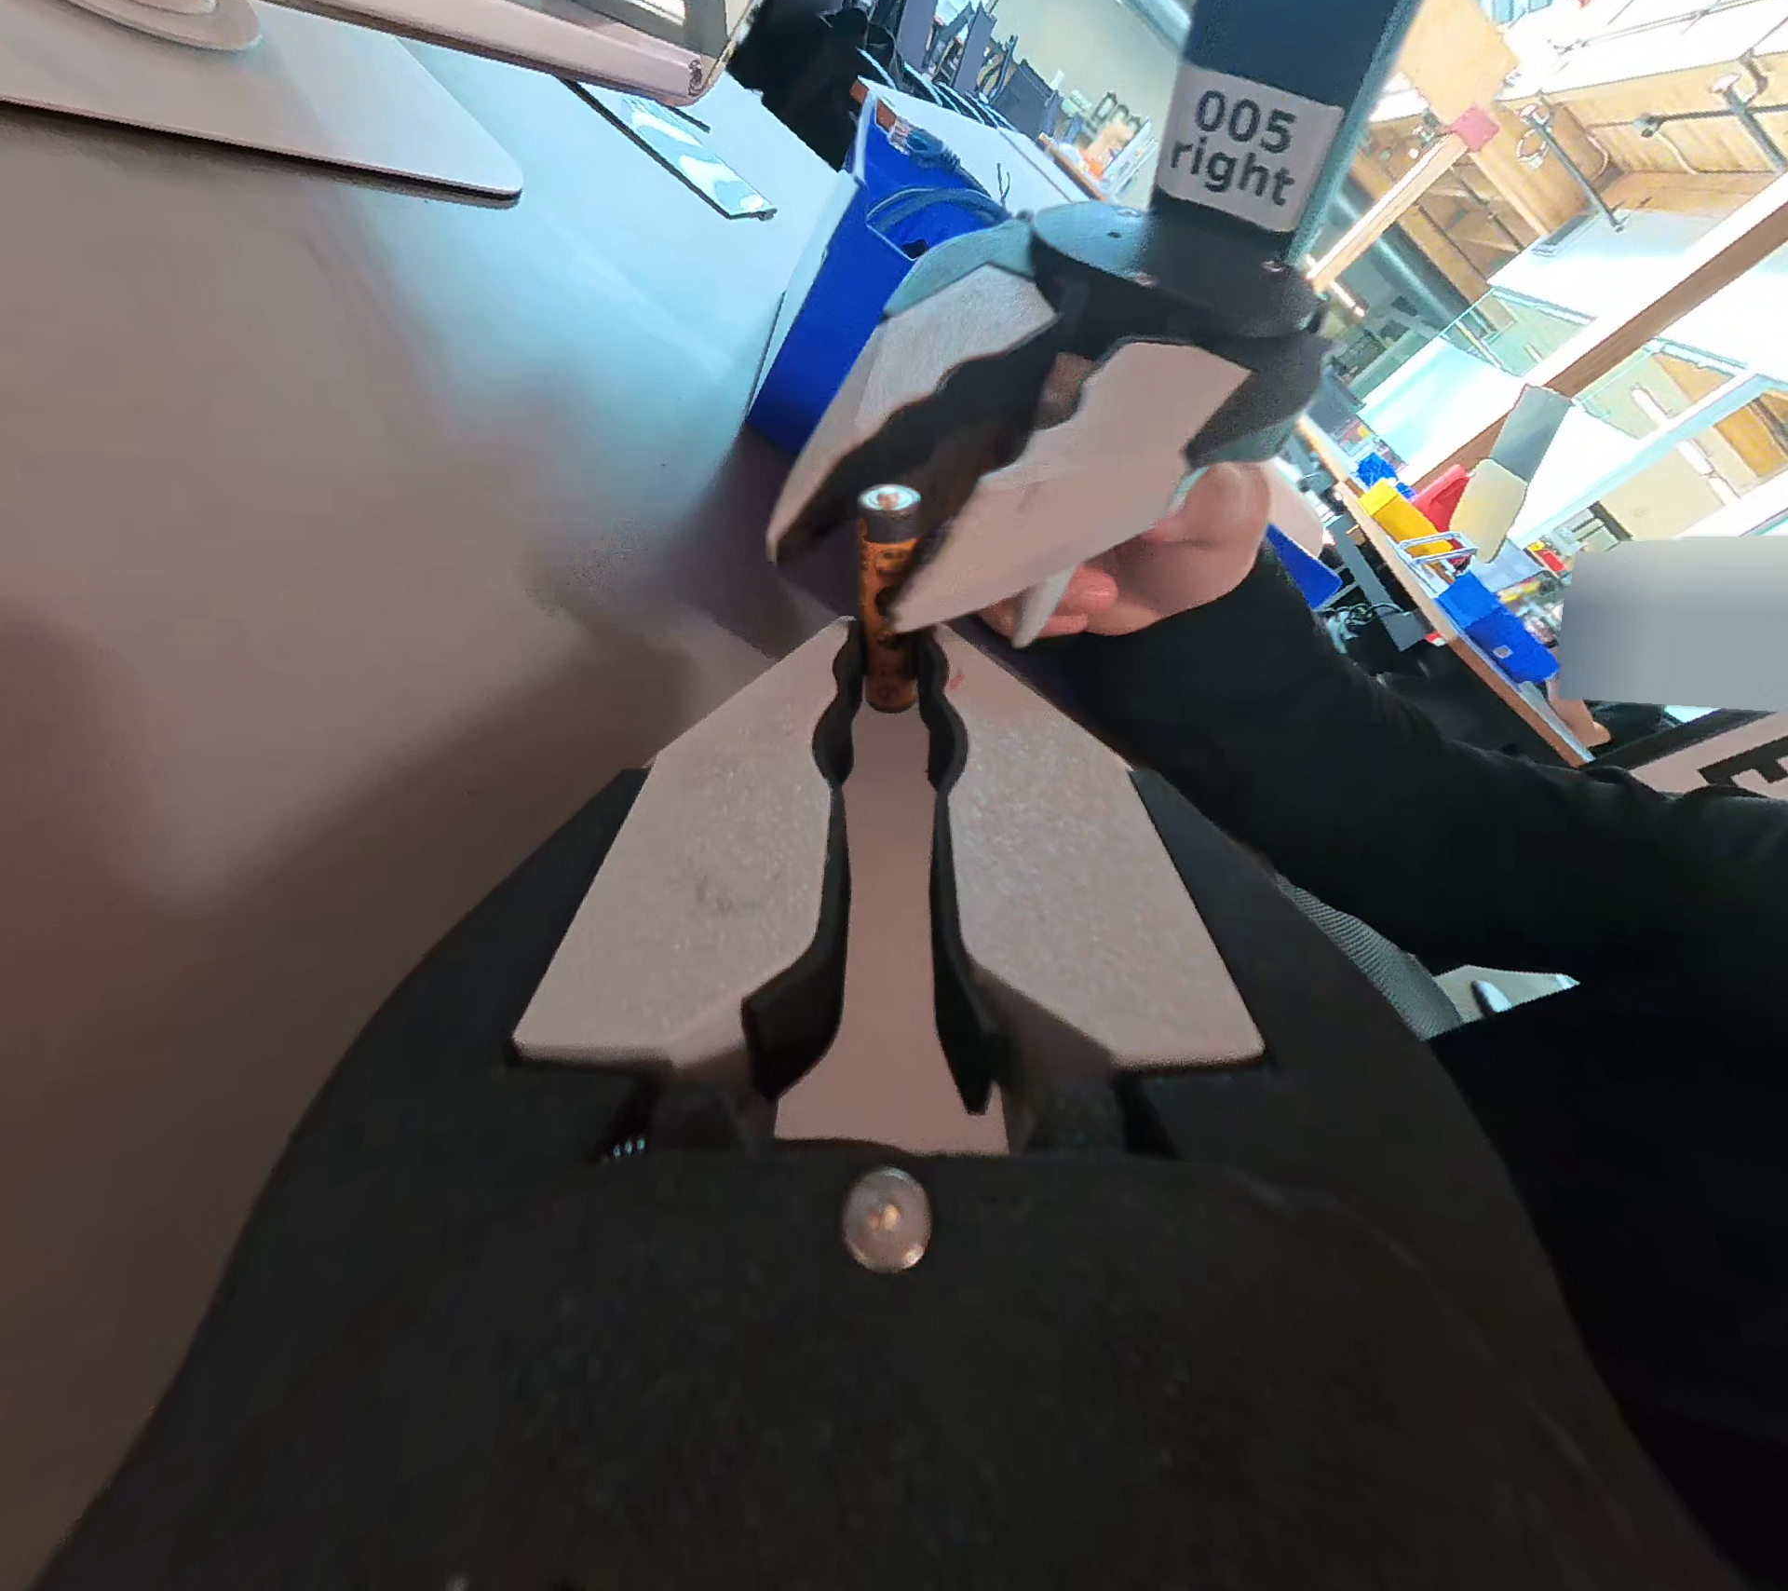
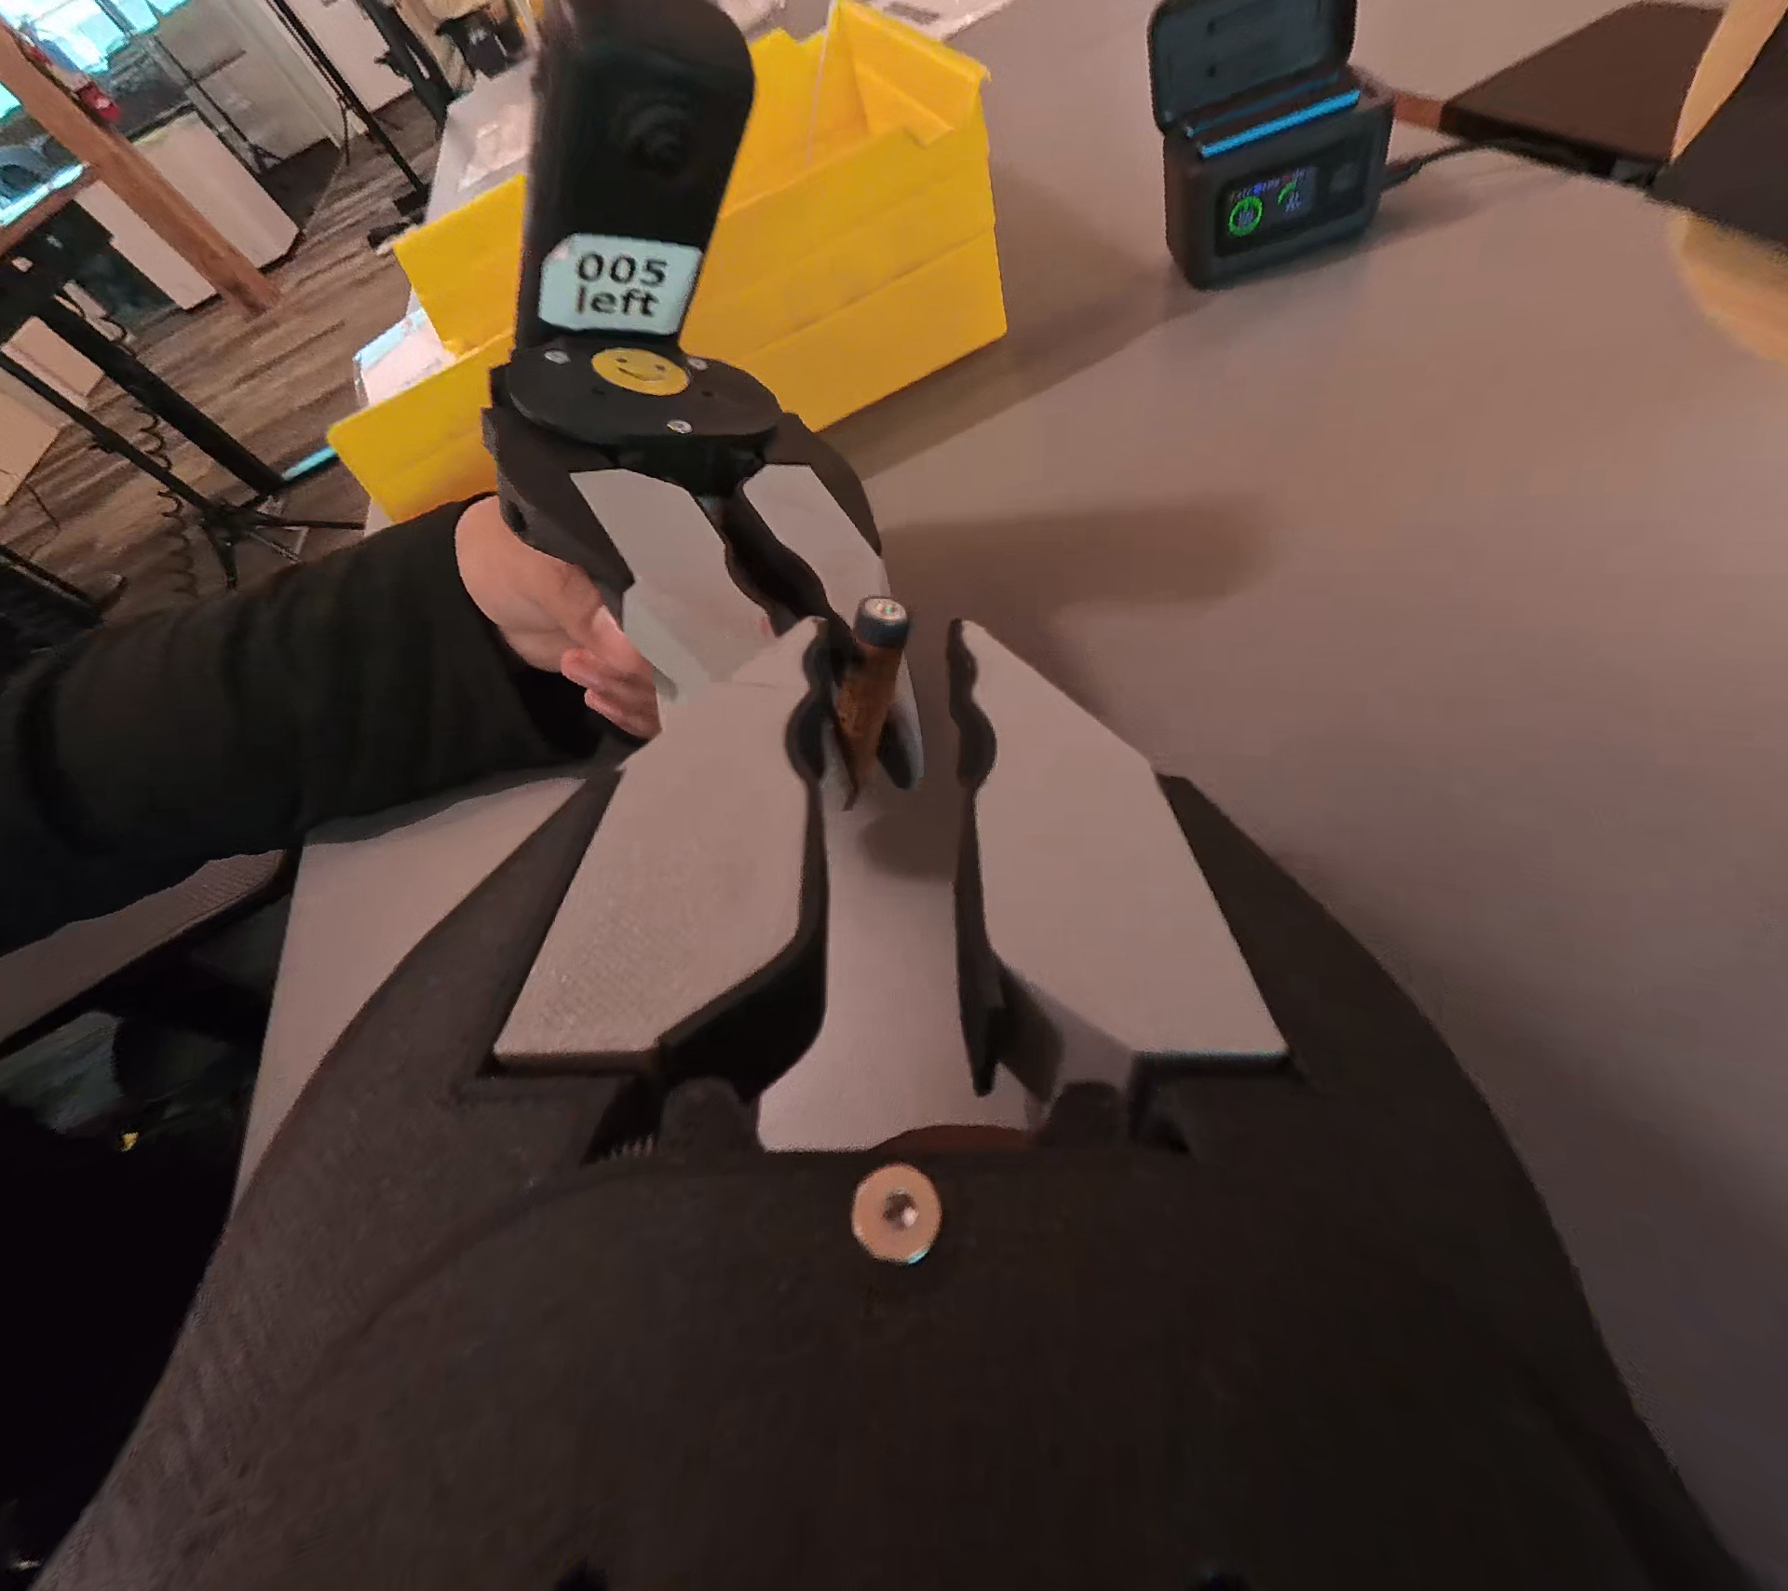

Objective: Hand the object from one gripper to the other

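A small orange and black battery [image 1: 887, 606] stands upright between the tips of my left gripper [image 1: 888, 664], which is shut on its lower half above the grey table [image 1: 339, 577]. My right gripper [image 1: 842, 577] comes in from the upper right, open, with one finger on each side of the battery's top. In the right wrist view my right gripper [image 2: 885, 644] is open around the battery [image 2: 866, 693], which sits close to its left finger. The left gripper's fingers [image 2: 668, 577] reach in from the upper left, held by a hand in a black sleeve.
A yellow bin [image 2: 871, 238] stands at the table's far left edge and a dark open case with a lit screen [image 2: 1277, 170] at the back right. A monitor foot [image 1: 290, 122] and a blue bin [image 1: 842, 286] lie beyond the left gripper. Both grippers' tips are close together, under 4 cm apart.
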